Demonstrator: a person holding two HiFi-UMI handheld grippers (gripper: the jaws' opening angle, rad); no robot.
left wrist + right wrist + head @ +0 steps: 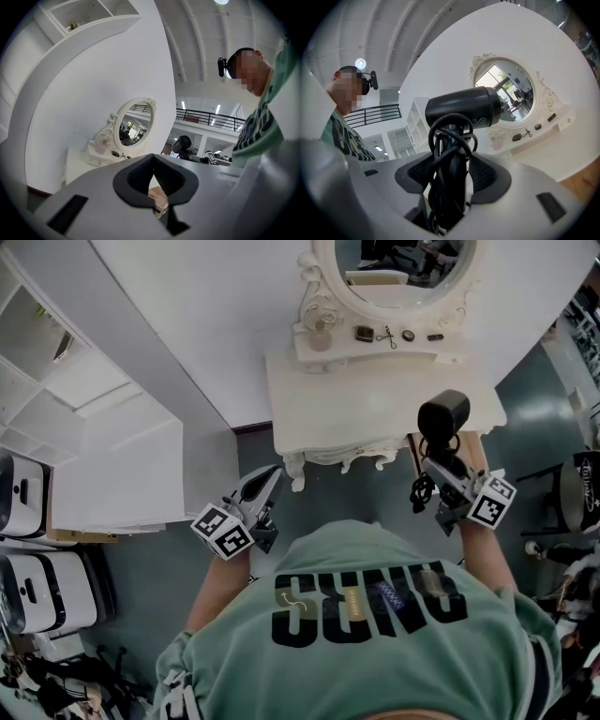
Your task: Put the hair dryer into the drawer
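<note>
My right gripper [434, 463] is shut on the handle of the black hair dryer [443, 414], whose cord is coiled round the handle. In the right gripper view the hair dryer [464, 108] stands upright between the pads of that gripper [450, 174], barrel pointing right. It hangs over a wood-sided drawer [479, 452] that stands pulled out at the right front of the white dressing table [366, 409]. My left gripper [271, 476] is shut and holds nothing, low in front of the table's left corner. In the left gripper view its jaws [153, 162] meet at the tips.
An oval mirror [403, 268] with small items on its ledge [375, 334] backs the table. White shelving [112, 456] and white boxes [33, 596] stand at the left. A dark round stand [581, 491] and clutter sit at the right.
</note>
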